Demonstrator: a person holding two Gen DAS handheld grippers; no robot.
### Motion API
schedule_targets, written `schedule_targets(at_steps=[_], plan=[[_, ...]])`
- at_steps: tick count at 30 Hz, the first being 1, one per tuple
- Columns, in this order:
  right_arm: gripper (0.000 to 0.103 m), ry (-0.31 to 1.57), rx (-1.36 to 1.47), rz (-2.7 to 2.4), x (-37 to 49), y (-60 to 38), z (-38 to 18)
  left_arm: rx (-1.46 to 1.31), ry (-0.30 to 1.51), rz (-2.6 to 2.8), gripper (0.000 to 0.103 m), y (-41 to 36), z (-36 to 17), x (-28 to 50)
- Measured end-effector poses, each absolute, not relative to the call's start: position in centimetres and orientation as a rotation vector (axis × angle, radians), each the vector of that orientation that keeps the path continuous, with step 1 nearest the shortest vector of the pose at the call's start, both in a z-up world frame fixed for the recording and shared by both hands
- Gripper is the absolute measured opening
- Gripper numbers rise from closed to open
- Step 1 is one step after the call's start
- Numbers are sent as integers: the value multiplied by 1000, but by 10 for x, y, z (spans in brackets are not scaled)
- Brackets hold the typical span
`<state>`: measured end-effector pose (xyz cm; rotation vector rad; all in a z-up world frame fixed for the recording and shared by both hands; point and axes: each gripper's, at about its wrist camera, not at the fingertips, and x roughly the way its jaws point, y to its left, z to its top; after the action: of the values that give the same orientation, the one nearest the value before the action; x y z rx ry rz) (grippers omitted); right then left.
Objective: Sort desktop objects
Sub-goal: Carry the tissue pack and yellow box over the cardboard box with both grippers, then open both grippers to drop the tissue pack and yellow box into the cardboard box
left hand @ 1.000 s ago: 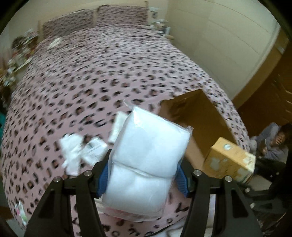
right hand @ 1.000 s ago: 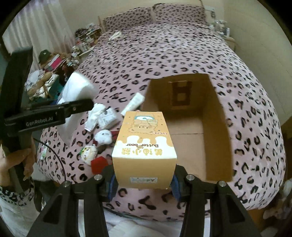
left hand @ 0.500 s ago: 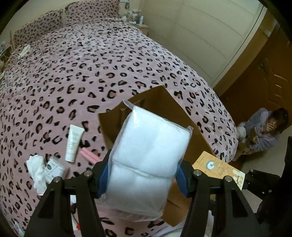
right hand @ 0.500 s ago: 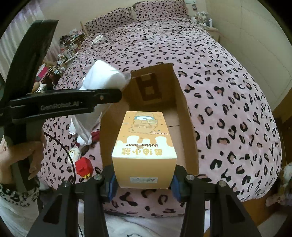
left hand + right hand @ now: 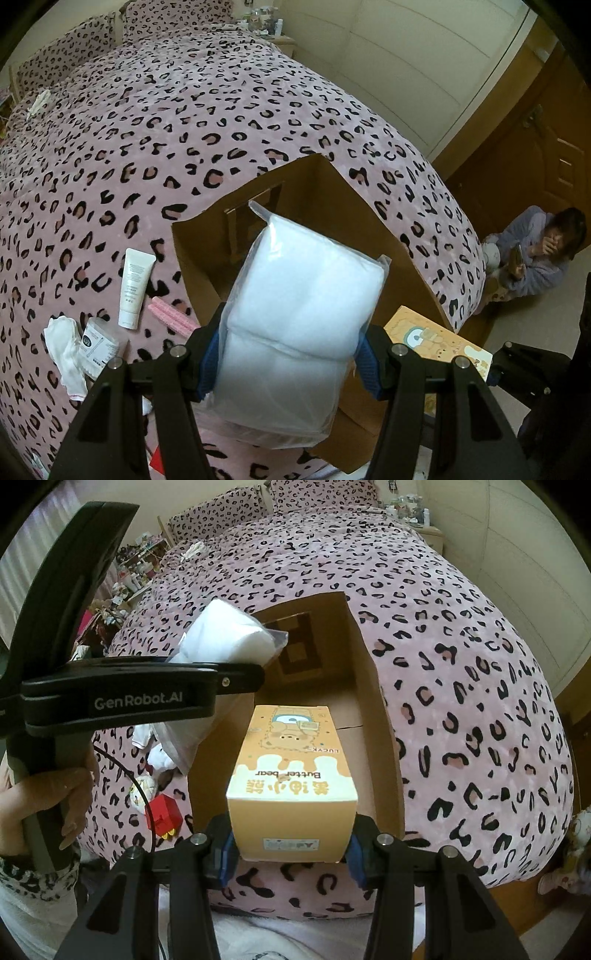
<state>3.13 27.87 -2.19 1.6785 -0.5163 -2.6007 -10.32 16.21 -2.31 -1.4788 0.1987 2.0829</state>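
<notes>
My left gripper (image 5: 288,363) is shut on a white padded pack in clear plastic (image 5: 303,317) and holds it over the near left part of an open cardboard box (image 5: 373,229) on the bed. The pack also shows in the right wrist view (image 5: 225,635), above the box's left wall. My right gripper (image 5: 291,849) is shut on an orange Butter bear carton (image 5: 291,775), held over the near end of the box (image 5: 365,686). The carton's top shows in the left wrist view (image 5: 436,343).
On the leopard-print bedspread (image 5: 184,110) left of the box lie a white tube (image 5: 135,286), a pink strip (image 5: 171,315), a small packet (image 5: 98,341) and white cloth (image 5: 66,350). A red toy (image 5: 162,814) lies by the bed edge. A person (image 5: 543,251) sits on the floor at right.
Both grippers moved toward the box with their loads. The white pack now hangs over the box's left part and the carton is over its near end.
</notes>
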Motion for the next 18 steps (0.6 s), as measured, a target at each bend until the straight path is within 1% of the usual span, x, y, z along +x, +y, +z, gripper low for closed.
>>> schedule_targets(at_steps=[15,17,18], plan=[[48,-475,1758,-2615,30,282,-30,-1521,212,2041,63,171,-34,-103],[51,-462,1788,-2627,30,283,-30,-1521,207,2042,68,171,-33,-103],[52,-468,1790,-2631,30,285,-30,-1518,202,2045,74,171,-33,-103]])
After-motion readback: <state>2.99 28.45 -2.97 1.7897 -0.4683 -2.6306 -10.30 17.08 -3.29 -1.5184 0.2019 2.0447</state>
